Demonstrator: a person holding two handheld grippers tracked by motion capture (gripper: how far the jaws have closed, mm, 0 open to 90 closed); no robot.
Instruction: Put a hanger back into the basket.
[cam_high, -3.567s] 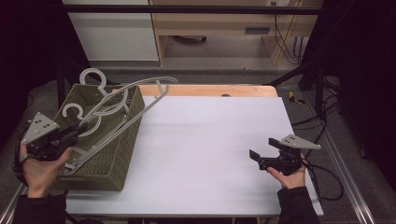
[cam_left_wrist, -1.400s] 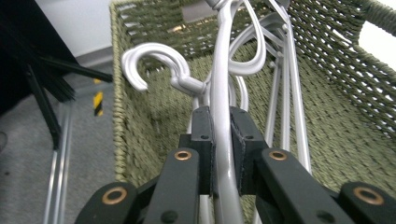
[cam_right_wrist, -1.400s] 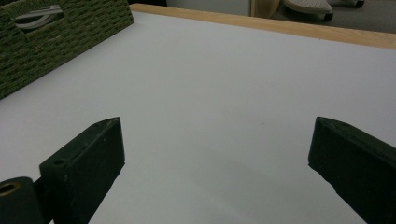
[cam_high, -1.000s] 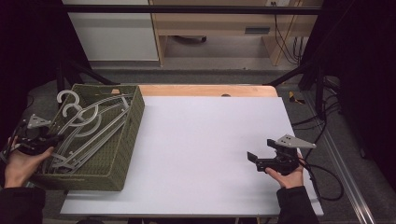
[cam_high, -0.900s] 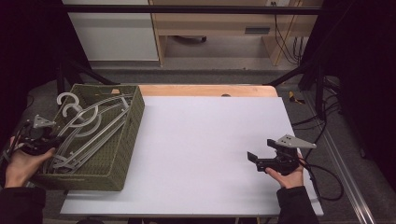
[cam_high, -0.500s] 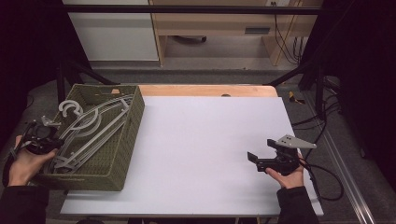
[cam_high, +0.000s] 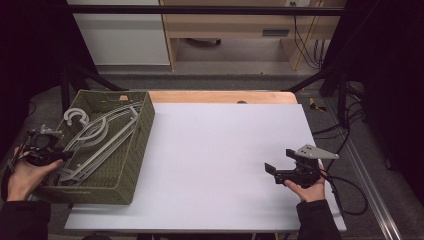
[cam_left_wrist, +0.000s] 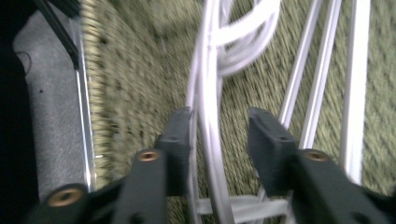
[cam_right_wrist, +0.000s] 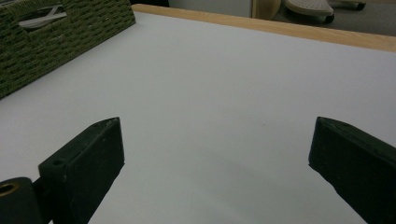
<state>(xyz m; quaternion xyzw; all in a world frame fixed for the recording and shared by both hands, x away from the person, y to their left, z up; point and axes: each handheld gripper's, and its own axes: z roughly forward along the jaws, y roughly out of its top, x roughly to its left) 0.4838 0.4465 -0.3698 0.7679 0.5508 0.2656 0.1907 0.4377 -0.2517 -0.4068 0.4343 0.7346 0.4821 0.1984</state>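
Since the earlier frames, my white plastic clothes hangers (cam_high: 97, 137) have gone from raised above the olive woven rectangular basket (cam_high: 131, 165) to lying flat inside it, hooks toward its far left corner.

Item, left gripper (cam_high: 45, 150): in my left hand (cam_high: 22, 175) at the basket's left rim. Its jaws have just been opening; in the left gripper view they stand apart with a hanger neck (cam_left_wrist: 210, 135) between them, lying against one jaw, the other clear of it. Grip released.

Item, right gripper (cam_high: 280, 172): in my right hand (cam_high: 307, 187), well to the right of the basket, low over the white tabletop (cam_high: 220, 145). Jaws spread wide, nothing between them.

Item, pale wooden strip (cam_high: 225, 96): runs rightward from the basket's far right corner, along the tabletop's far edge.
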